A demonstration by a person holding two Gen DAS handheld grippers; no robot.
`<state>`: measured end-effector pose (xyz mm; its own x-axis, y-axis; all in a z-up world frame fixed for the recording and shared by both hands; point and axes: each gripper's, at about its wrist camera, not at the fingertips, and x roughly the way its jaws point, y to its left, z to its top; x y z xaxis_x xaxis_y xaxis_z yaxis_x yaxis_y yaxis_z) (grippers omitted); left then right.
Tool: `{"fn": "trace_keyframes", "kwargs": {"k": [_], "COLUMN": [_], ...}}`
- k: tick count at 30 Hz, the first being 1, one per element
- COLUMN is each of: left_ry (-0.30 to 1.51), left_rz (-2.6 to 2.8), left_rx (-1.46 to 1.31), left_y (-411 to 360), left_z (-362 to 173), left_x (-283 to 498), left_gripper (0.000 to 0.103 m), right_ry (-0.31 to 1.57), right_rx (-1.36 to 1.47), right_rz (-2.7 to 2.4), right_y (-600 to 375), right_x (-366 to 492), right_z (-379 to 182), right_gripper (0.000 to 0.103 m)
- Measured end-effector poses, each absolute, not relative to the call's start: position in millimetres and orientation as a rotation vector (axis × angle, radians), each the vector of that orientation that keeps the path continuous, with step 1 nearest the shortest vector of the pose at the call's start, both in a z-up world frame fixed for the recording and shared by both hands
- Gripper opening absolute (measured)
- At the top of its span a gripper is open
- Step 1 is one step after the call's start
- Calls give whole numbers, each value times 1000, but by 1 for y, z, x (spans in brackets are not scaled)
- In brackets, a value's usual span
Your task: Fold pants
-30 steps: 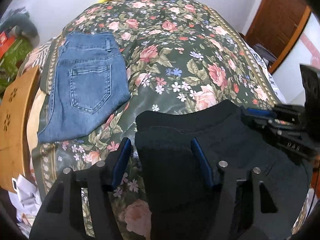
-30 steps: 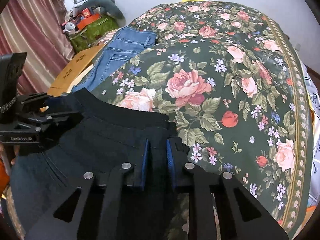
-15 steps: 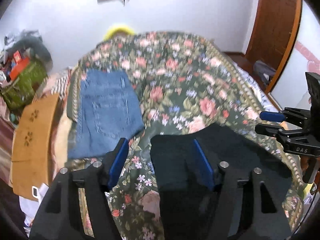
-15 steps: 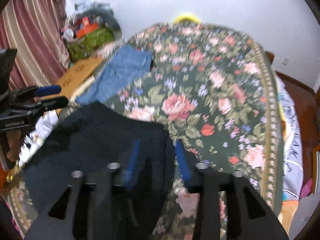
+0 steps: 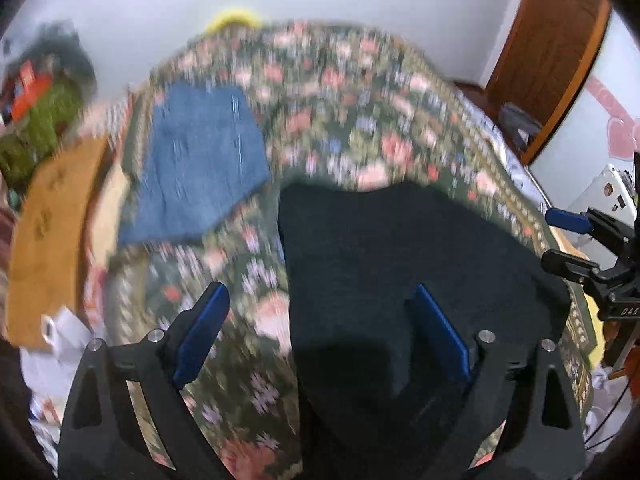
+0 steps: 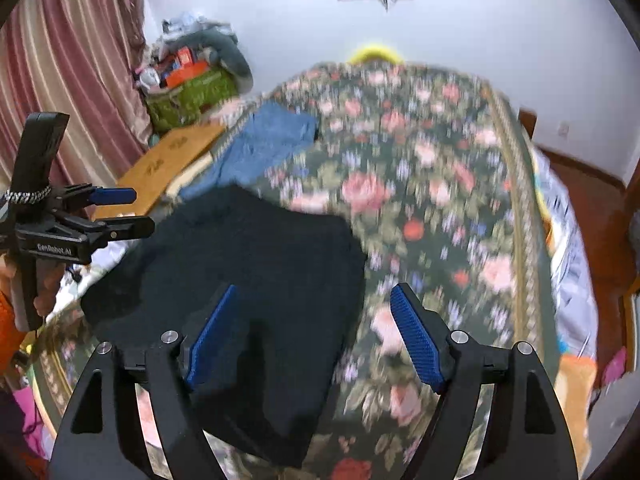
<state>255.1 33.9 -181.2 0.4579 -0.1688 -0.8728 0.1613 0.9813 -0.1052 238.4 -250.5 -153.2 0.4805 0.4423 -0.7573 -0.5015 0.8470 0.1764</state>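
Observation:
Folded black pants lie on the near part of the floral bedspread; they also show in the right wrist view. My left gripper is open and empty, raised above the pants' left edge. My right gripper is open and empty, raised above the pants' right edge. Each gripper shows in the other's view: the right one and the left one, both open. Folded blue jeans lie at the bed's far left.
A wooden board stands left of the bed beside a pile of bags. A striped curtain hangs at the left. A wooden door is at the right. The view is motion-blurred.
My right gripper has opened and let go of the black pants. Both grippers have lifted up and back from the bed, and the left gripper has opened wider.

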Motion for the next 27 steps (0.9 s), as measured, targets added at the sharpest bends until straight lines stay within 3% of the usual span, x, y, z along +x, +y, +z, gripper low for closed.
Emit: {"fn": "trace_keyframes", "kwargs": {"k": [13, 16, 21, 27], "left_ry": [1296, 1288, 1283, 1249], "left_rz": [-361, -380, -375, -385], "left_rx": [-174, -182, -218, -190], "left_y": [27, 21, 21, 20], "left_z": [-226, -229, -230, -219], "left_x": [291, 298, 304, 294], "left_gripper": [95, 88, 73, 51], "right_ry": [1169, 1181, 1195, 1123], "right_rx": [182, 168, 171, 100], "right_rz": [701, 737, 756, 691], "right_y": [-259, -252, -242, -236], "right_x": [272, 278, 285, 274], "right_z": [-220, -221, -222, -208], "right_gripper": [76, 74, 60, 30]}}
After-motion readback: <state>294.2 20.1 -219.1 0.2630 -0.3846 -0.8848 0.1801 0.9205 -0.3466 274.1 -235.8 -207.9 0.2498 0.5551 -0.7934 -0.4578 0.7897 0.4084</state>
